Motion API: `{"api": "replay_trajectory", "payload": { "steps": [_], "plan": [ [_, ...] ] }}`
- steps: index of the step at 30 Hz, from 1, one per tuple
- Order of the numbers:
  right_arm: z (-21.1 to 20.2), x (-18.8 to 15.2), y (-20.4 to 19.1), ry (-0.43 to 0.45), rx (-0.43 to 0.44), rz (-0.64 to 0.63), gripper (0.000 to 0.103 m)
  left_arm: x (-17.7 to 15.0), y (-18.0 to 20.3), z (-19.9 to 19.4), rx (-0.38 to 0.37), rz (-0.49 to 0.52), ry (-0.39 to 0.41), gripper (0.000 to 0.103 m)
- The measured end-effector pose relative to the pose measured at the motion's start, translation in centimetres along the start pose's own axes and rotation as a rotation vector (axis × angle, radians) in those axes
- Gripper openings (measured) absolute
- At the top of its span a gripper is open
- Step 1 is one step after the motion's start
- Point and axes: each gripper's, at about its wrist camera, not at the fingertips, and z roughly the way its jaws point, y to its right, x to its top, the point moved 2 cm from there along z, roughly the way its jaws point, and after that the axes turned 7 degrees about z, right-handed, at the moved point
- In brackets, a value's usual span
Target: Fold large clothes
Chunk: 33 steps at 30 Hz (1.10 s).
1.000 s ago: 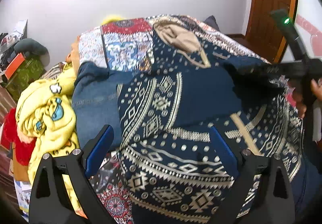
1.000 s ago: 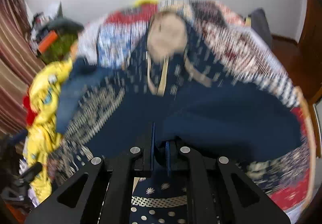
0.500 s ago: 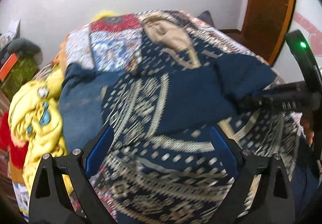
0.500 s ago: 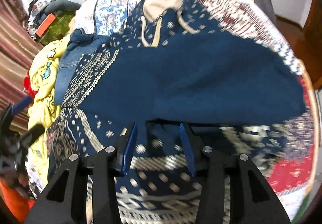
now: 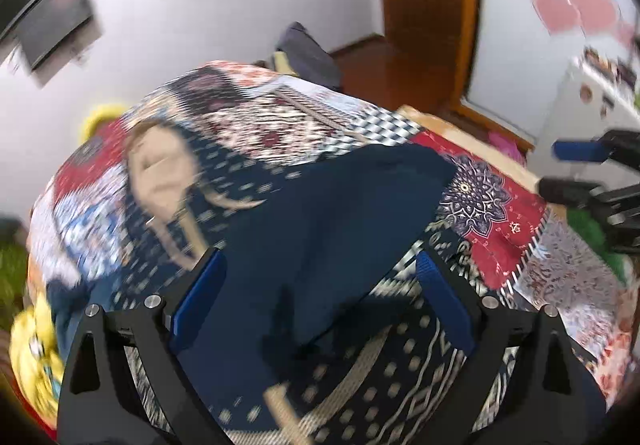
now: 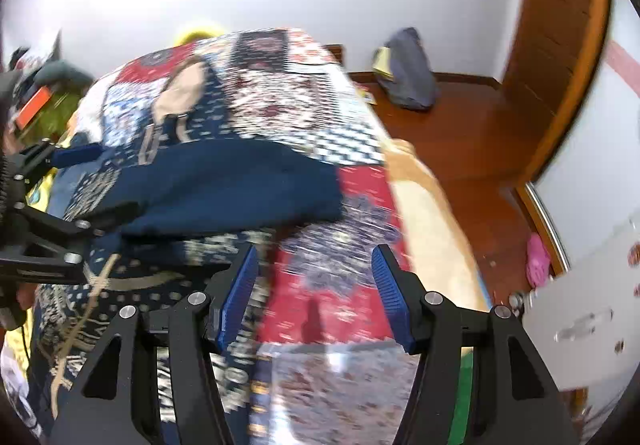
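The bed [image 5: 500, 229] was seen under a patchwork cover of red, white & blue squares. It filled most of both views. On it, the big blue hooded top [image 5: 332, 229] was laid flat, w/ its tan hood [image 5: 160, 169] at the far end, near the wall. A plain dark part of the top was folded over the patterned part, so one fold looked done. The step in hand was judged to be between folds: nothing was gripped.

The left tongs [image 5: 320, 293] were held wide open above the top's near part, not touching it as far as could be told. The right tongs [image 6: 314, 297] were also wide open, over bare cover just right of the top's edge.

Next, a fresh grip on an edge was prob. needed, maybe the near hem or the left side, then a lift across. Both views were blurry, so the best edge could not be told.

Room was good on the bed's right side, where bare cover was seen up to the bed's edge. The left side was crowded by a yellow cloth [image 5: 30, 333].
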Motion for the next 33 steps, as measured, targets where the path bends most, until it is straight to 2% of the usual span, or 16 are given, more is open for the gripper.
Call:
{"api": "replay_trajectory", "payload": {
  "steps": [2,5,7,10,13,15,21,25,29,33],
  "plan": [
    [0.4,-0.5,1.5,-0.011,-0.001,0.044,0.055,0.9,2.1,3.0,-0.057,0.051,-0.065,0.086],
    [1.7,-1.4,3.0,-0.059,0.011,0.082,0.055,1.6,3.7,6.7,-0.118,0.076,-0.15,0.076],
    [2.6,-1.9,3.3,-0.084,0.012,0.097,0.055,1.7,4.2,8.4,-0.13,0.075,-0.183,0.073],
    [3.7,-2.3,3.5,-0.105,0.022,0.102,0.055,2.1,4.5,10.1,-0.14,0.061,-0.189,0.067],
    [4.3,-2.5,3.1,-0.118,0.022,0.092,0.055,2.7,4.0,10.1,-0.141,0.018,-0.151,0.043],
    [4.5,-2.5,3.1,-0.132,0.011,0.083,0.055,3.2,3.4,9.4,-0.154,-0.031,-0.107,0.008],
    [3.8,-1.3,1.4,-0.103,0.016,0.029,0.055,3.5,-1.6,4.9,-0.16,-0.196,0.031,0.005],
    [4.2,0.0,-0.8,-0.081,0.023,-0.003,0.055,2.3,-6.8,0.0,-0.104,-0.274,0.129,0.004],
    [5.5,1.1,-3.6,-0.08,0.035,-0.042,0.055,-0.7,-11.9,-4.1,-0.028,-0.334,0.174,0.004],
    [8.0,1.2,-6.0,-0.13,0.037,-0.082,0.055,-6.3,-16.1,-5.7,0.049,-0.395,0.142,0.004]
  ]
}}
